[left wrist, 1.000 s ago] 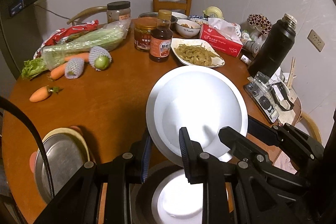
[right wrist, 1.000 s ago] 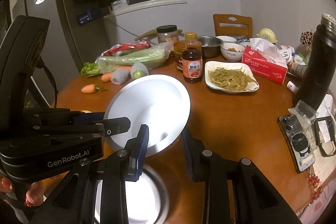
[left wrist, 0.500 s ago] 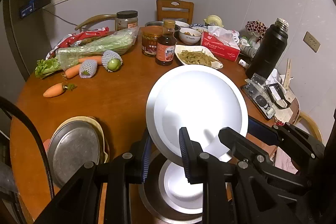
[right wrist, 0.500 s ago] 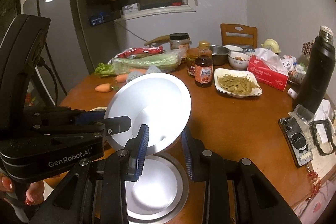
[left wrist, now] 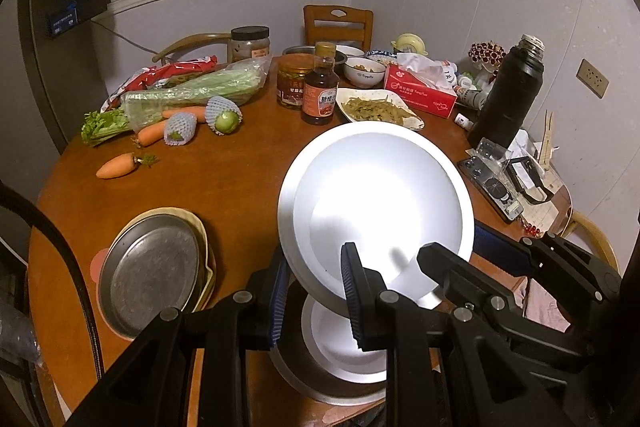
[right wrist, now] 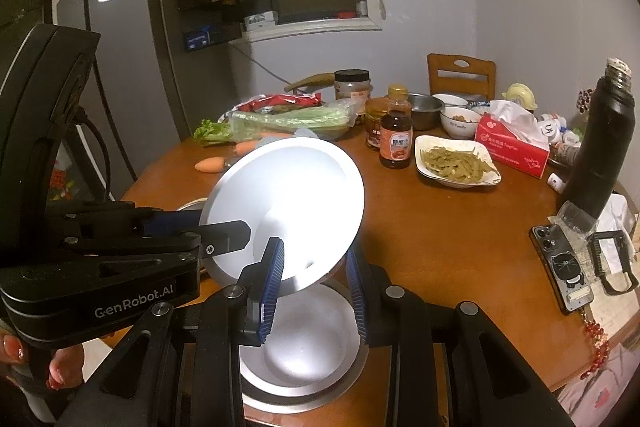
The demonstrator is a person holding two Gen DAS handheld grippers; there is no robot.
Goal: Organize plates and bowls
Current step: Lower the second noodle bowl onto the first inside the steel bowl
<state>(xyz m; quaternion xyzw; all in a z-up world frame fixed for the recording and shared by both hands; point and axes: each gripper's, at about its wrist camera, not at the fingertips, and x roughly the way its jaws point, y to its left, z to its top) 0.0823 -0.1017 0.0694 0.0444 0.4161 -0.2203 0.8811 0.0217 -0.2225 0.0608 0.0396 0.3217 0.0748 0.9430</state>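
A pale round plate [left wrist: 376, 203] hangs tilted above the table, gripped by both grippers at its near rim. In the left wrist view my left gripper [left wrist: 316, 291] is shut on the lower left rim. In the right wrist view my right gripper [right wrist: 314, 283] is shut on the plate's [right wrist: 288, 199] lower edge, with the left gripper's finger [right wrist: 224, 237] clamped on the left rim. Directly beneath, a second pale plate [left wrist: 340, 359] lies on the table's near edge, seen also as the lower plate [right wrist: 304, 339]. A metal tray on a yellowish plate [left wrist: 152, 271] lies to the left.
On the round wooden table [left wrist: 224, 187] stand a sauce bottle [left wrist: 319, 89], a dish of greens [left wrist: 378, 109], a red tissue box [left wrist: 420, 91], a black flask [left wrist: 508, 99], a phone [left wrist: 492, 183], carrots and celery [left wrist: 192, 91]. Bowls and a chair [left wrist: 338, 23] are at the back.
Both grippers have drawn back and slightly up with the plate still held between them. More of the lower plate and the metal tray on the left has come into view.
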